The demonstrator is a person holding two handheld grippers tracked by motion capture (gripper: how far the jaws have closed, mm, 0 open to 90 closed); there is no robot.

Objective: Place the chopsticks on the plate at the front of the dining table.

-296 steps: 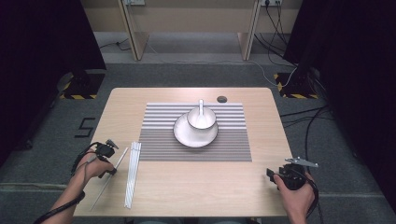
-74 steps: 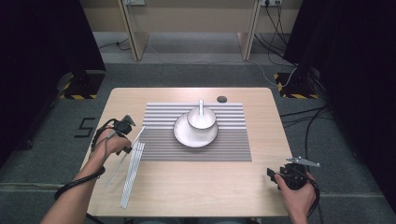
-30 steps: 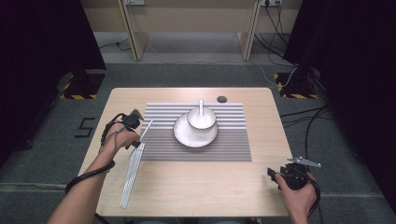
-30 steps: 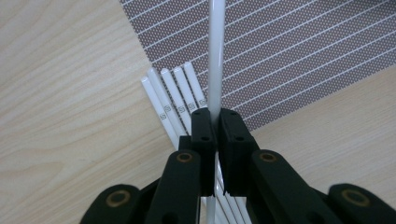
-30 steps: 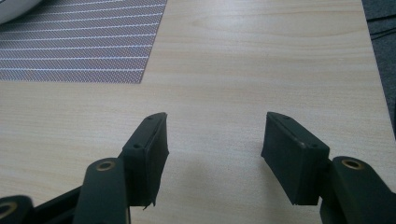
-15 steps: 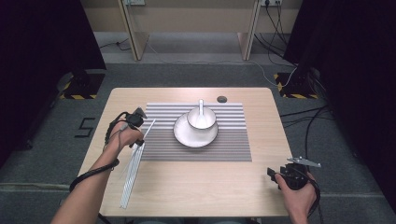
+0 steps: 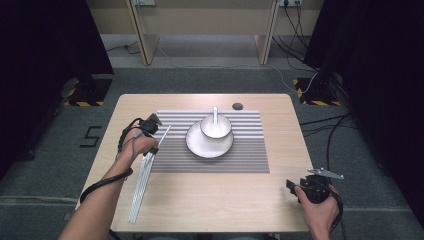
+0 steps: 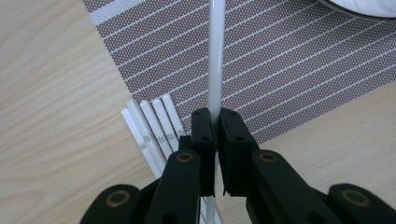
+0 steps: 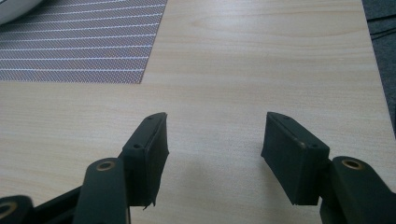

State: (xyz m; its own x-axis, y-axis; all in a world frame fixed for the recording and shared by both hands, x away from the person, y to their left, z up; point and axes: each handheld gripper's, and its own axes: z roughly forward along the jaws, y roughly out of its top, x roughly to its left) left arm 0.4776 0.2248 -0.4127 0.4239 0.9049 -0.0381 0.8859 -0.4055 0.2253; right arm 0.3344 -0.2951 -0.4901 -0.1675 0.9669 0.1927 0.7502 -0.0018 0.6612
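I have my left gripper (image 8: 211,140) squeezed tight on one white chopstick (image 8: 215,56), which pokes out over the left edge of the striped mat (image 7: 250,155). More white chopsticks (image 7: 140,190) lie flat near the left edge of the surface (image 7: 210,200), just beside it. My right gripper (image 9: 212,154) sits wide open and holds nothing, over the near right corner.
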